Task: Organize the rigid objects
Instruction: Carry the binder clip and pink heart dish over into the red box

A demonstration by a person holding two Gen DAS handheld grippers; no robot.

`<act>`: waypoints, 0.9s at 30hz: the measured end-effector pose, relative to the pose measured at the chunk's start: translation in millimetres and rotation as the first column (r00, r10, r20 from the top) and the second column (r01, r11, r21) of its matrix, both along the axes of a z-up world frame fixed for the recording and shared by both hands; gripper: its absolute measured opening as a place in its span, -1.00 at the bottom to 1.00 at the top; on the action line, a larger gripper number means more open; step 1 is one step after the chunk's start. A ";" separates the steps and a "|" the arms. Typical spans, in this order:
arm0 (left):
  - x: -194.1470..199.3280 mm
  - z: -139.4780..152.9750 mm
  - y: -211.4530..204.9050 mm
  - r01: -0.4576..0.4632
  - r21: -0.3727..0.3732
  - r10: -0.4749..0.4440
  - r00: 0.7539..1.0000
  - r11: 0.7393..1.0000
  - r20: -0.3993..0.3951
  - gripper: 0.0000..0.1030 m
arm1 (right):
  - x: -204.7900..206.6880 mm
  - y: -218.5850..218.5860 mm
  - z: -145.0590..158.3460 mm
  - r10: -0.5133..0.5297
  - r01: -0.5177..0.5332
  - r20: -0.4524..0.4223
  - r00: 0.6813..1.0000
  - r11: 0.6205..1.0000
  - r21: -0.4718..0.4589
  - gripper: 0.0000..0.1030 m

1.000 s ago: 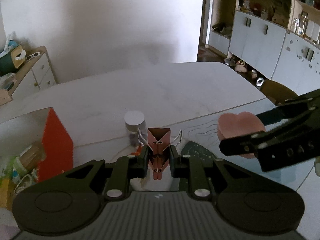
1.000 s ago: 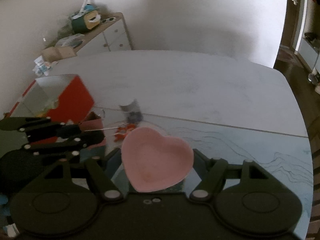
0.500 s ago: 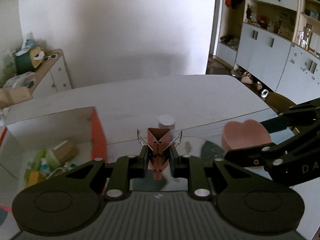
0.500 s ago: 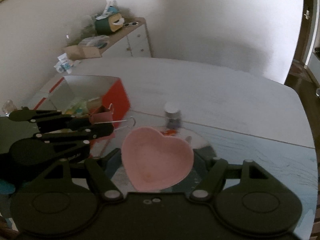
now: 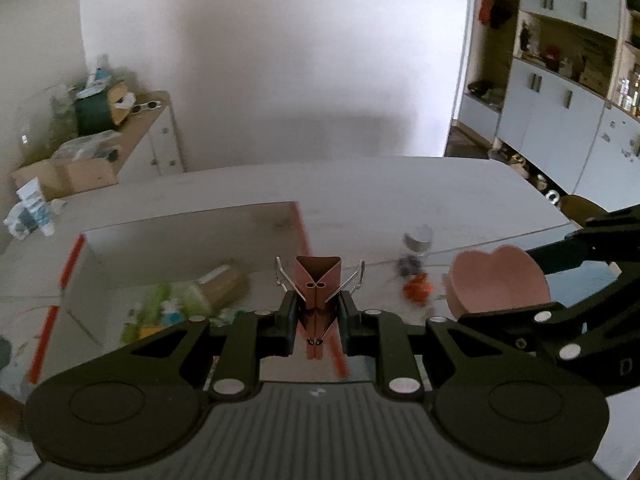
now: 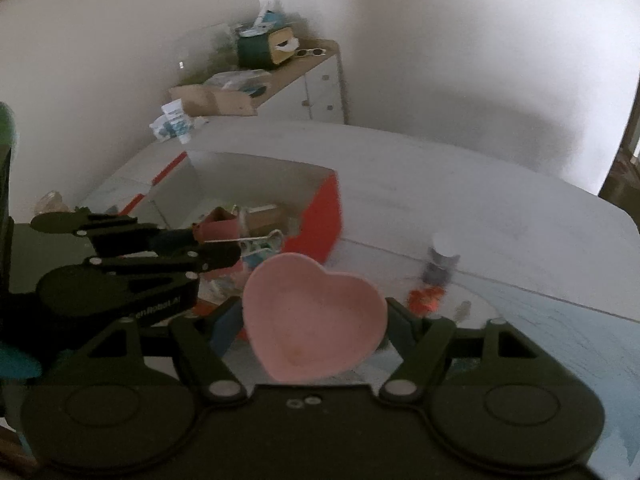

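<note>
Two grippers each carry one object toward an open red-edged box (image 5: 192,264) on the white table (image 5: 360,184).

Left wrist view: the left gripper (image 5: 318,320) is clamped on a brown binder clip (image 5: 318,292), held above the box's right wall. The clip's long axis runs straight along the fingers, fold end pointing away from the camera, and its wire handles splay out to either side. To do this step well, carry the clip further over the box interior before letting go, likely low, so it does not bounce off the wall.

Right wrist view: the right gripper (image 6: 314,320) grips a pink heart-shaped dish (image 6: 314,316) by its sides, hollow facing up, tip toward the camera, just outside the box's red corner.
</note>
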State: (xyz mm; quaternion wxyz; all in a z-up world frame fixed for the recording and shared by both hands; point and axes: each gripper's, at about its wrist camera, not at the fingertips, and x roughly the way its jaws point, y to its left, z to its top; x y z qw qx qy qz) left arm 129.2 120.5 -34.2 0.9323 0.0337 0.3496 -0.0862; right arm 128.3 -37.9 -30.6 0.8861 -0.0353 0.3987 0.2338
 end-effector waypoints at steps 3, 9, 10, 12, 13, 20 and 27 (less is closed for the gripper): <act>2.6 0.2 21.4 -0.022 0.005 0.022 1.000 1.000 -0.001 -0.61 | 2.8 21.7 -0.1 0.013 -0.013 -0.003 1.000 1.000 -0.005 0.43; 14.8 -4.1 65.9 -0.061 0.031 0.061 0.998 0.998 -0.013 -0.61 | 12.1 62.4 -4.8 0.045 -0.045 -0.006 0.999 0.999 -0.025 0.43; 17.9 -5.2 73.9 -0.070 0.033 0.071 0.997 0.997 -0.017 -0.61 | 14.1 69.4 -6.3 0.048 -0.048 -0.006 0.999 0.998 -0.029 0.44; 24.0 -7.7 88.3 -0.089 0.031 0.089 0.996 0.996 -0.025 -0.61 | 19.0 81.4 -8.8 0.057 -0.057 -0.006 0.998 0.998 -0.037 0.43; 28.2 -8.9 94.9 -0.099 0.032 0.100 0.995 0.995 -0.027 -0.61 | 22.1 88.3 -10.2 0.060 -0.060 -0.004 0.998 0.997 -0.043 0.43; 66.3 -23.7 138.3 -0.173 0.021 0.175 0.982 0.985 -0.071 -0.61 | 46.1 123.3 -26.7 0.069 -0.070 -0.012 0.998 0.993 -0.093 0.44; 98.0 -38.3 146.9 -0.162 0.074 0.168 0.982 0.984 -0.083 -0.61 | 71.3 148.5 -48.9 0.076 -0.081 -0.038 0.996 0.987 -0.142 0.44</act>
